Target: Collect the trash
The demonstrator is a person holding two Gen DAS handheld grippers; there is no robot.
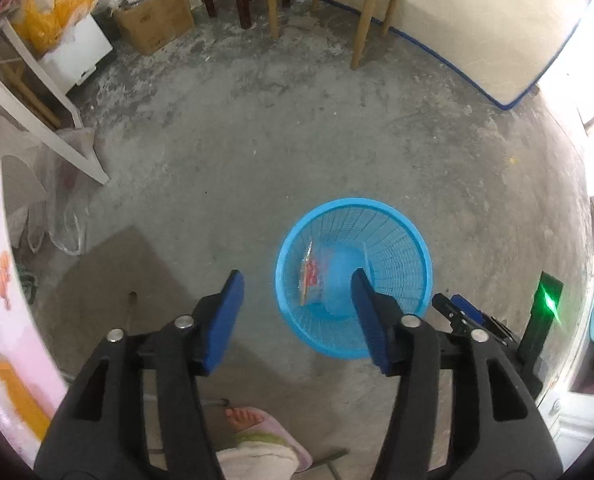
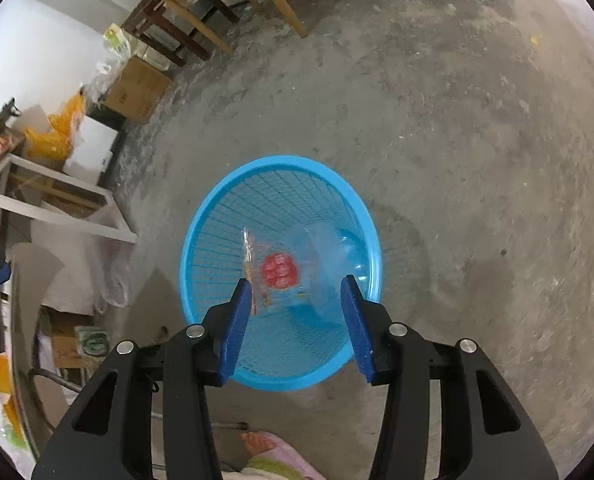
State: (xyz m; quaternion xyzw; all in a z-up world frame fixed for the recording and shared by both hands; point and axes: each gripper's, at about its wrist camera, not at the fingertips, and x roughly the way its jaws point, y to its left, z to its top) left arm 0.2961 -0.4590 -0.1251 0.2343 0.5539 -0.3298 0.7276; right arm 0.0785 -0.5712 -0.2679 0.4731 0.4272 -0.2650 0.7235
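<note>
**Already binned, but nothing is guarding the basket**

Currently the right tool [image 2: 296,312] is hanging released, its blue pads spread wide with nothing between them, directly above the blue mesh basket [image 2: 225,216]. Just ahead of and below its tips, the trash is lying inside the basket: a crinkly snack wrapper [image 2: 275,276] with a red patch, and a clear plastic piece [image 2: 329,256] resting beside it toward the right pad. The left tool [image 1: 297,312] is likewise standing released and empty, offset so the basket [image 1: 397,240] is sitting ahead of its right pad; the wrapper [image 1: 311,276] is showing through the gap.

Risks, judged from here:

- The basket is looking light and is standing free on the concrete floor [image 2: 457,160]. If either tool is lowered carelessly, a pad is likely catching the rim and tipping it, spilling the wrapper.
- The wrapper is leaning against the mesh wall instead of lying flat, so a knock could be flipping it out.
- The two tools are hovering near each other; swinging outward together risks a clash.
- Beneath the tools, the person's slippered foot [image 2: 265,448] is standing near the basket, so a step forward could be kicking it.
</note>
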